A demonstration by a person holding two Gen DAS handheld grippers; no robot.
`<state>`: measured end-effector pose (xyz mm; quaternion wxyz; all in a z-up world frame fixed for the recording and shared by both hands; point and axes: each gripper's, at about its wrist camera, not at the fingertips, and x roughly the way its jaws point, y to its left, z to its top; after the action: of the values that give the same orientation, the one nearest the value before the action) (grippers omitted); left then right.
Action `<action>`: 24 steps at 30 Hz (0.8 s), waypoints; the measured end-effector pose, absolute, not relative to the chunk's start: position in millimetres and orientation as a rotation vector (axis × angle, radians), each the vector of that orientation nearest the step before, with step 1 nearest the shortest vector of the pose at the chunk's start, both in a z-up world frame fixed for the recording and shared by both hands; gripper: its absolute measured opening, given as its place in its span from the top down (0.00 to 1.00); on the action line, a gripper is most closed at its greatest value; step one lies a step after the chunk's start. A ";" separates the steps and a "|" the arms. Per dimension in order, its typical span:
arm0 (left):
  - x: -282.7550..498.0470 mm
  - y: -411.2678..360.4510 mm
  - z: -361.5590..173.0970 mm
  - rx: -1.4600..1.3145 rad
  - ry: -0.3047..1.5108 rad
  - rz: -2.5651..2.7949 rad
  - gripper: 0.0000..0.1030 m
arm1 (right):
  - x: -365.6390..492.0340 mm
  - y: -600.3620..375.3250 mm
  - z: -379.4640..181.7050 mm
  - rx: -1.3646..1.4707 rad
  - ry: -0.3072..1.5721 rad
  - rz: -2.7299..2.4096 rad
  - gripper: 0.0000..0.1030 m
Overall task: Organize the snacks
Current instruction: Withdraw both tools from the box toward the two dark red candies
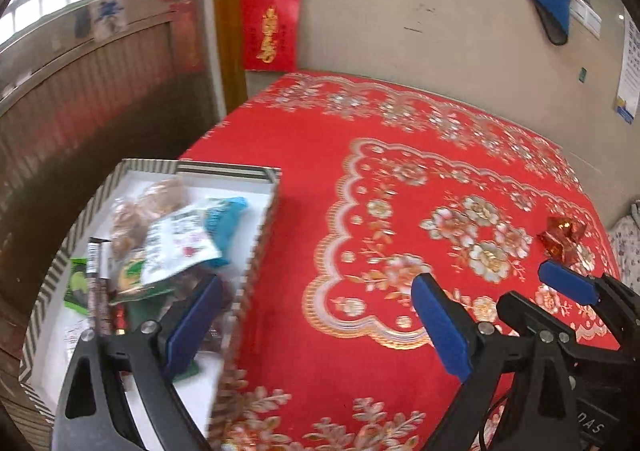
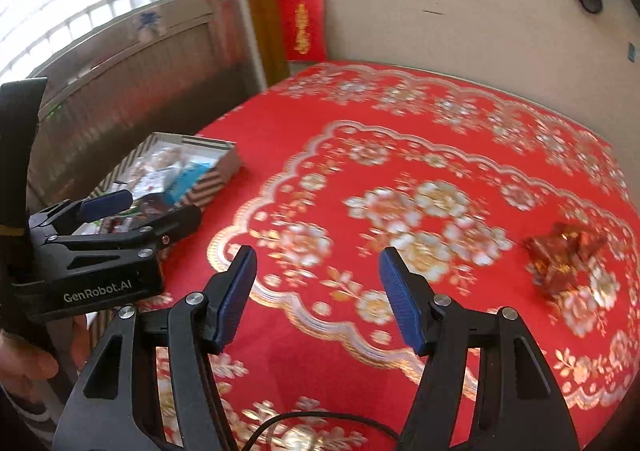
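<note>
— Two sets of jaws, both mine. Which do you want first?

— Start at the left and go across.

— At the far left sits the striped box (image 1: 262, 235), on the near left part of the tabletop (image 1: 328, 119) with its red flowered cloth. Inside it lies a heap of snack packets (image 1: 176, 243): a white and teal one on top, brownish clear bags behind it, a green one low at the left side. They are blurred, so I cannot read any of them.

— And your left gripper?

— My left gripper (image 1: 316, 319) hangs with one blue pad over the box's near right corner and the other over the bare cloth. Its jaws are spread wide, nothing between them. In the right wrist view the left gripper (image 2: 156, 211) shows side-on in front of the box (image 2: 224, 167), with a hand (image 2: 24, 367) below its grip.

— The right one?

— My right gripper (image 2: 318, 299) stands over the middle of the cloth, jaws parted, only the flower pattern between the pads.

— Anything left outside the box?

— One red, shiny wrapped snack (image 2: 564, 255) lies on the cloth well to the right of my right jaws, apart from everything else. From the left wrist it (image 1: 562, 241) sits just beyond the tip of the right gripper (image 1: 576, 287).
</note>
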<state>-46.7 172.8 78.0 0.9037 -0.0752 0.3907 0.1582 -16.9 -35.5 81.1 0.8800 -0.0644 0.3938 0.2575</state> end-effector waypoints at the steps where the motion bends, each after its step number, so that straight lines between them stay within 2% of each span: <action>1: -43.7 168.3 77.0 -0.151 0.812 0.318 0.06 | -16.0 -40.1 80.1 -0.133 0.825 0.527 0.38; 12: -14.1 126.7 71.0 -0.131 0.849 0.237 0.06 | -3.3 -99.0 67.7 -0.087 0.875 0.425 0.38; 24: 13.5 98.5 62.0 -0.098 0.898 0.181 0.07 | 42.2 -200.0 78.6 0.036 0.872 0.261 0.36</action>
<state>13.5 98.5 62.0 0.8957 -0.0474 0.4334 0.0873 42.2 -200.0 78.6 0.8981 0.0172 0.4209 0.1258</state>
